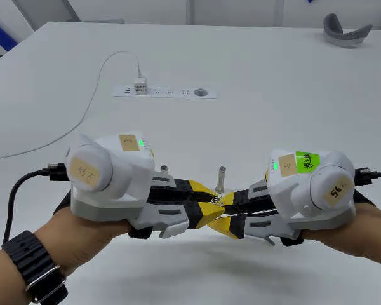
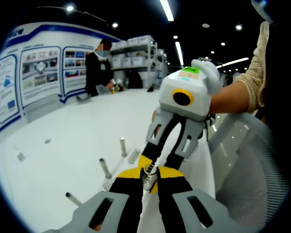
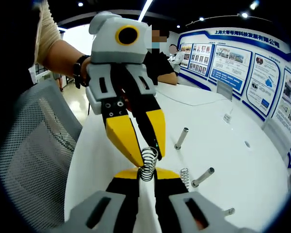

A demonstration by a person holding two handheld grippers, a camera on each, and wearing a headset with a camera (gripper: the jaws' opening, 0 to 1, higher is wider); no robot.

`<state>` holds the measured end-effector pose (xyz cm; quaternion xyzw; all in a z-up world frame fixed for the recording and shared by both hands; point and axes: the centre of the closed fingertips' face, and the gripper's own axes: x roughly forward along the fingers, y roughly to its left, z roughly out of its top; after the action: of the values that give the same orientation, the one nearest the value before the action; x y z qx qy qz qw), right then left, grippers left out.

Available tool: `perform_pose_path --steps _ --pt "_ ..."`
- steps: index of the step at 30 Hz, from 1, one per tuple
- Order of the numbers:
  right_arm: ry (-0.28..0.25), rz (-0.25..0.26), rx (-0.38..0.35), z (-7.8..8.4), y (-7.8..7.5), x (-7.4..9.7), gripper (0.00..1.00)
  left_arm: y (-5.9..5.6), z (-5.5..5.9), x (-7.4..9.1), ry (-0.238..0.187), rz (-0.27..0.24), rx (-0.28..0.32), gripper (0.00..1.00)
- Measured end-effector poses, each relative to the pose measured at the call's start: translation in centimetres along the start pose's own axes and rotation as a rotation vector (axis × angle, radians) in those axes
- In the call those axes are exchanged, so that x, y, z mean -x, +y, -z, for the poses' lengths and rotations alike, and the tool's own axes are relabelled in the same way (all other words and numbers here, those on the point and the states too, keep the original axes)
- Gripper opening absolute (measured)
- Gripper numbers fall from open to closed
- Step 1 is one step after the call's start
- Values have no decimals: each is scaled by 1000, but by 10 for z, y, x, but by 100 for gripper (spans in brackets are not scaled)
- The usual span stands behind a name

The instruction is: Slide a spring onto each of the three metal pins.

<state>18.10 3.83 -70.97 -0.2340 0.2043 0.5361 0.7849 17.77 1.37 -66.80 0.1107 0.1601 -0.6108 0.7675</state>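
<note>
Low in both gripper views, the left gripper (image 2: pixel 149 173) and right gripper (image 3: pixel 145 174) jaws both pinched one spring (image 3: pixel 148 162). One should let go only once the other gripped firmly, leaving its end free for a pin (image 3: pixel 181 138).

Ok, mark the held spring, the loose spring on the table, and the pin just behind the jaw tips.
held spring (image 3: pixel 148 165): right gripper view, middle coils.
loose spring (image 3: pixel 184 175): right gripper view, middle coils.
pin (image 1: pixel 221 179): head view, mid-shaft.
</note>
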Motion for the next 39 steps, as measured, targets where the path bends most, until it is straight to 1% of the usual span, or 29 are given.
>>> perform_pose_path --steps 3,6,12,14,19,31,37,39 --pt "-4 2 -1 -1 0 -1 13 1 1 0 4 -2 2 10" --pt "-4 4 -10 0 -2 0 18 3 2 2 6 -6 4 10" --pt "1 8 -33 2 -3 2 24 10 5 6 14 -22 5 10" --pt "6 11 -42 3 -3 2 27 12 6 8 17 -27 7 10" --pt "11 21 -60 5 -7 8 31 23 7 14 19 -50 18 10" --pt "30 59 -115 19 -18 26 43 52 10 29 24 -119 41 10" --pt "25 98 -140 22 -24 38 49 63 10 36 21 -145 55 10" --pt "18 108 -150 22 -25 43 54 67 10 38 20 -155 57 10"
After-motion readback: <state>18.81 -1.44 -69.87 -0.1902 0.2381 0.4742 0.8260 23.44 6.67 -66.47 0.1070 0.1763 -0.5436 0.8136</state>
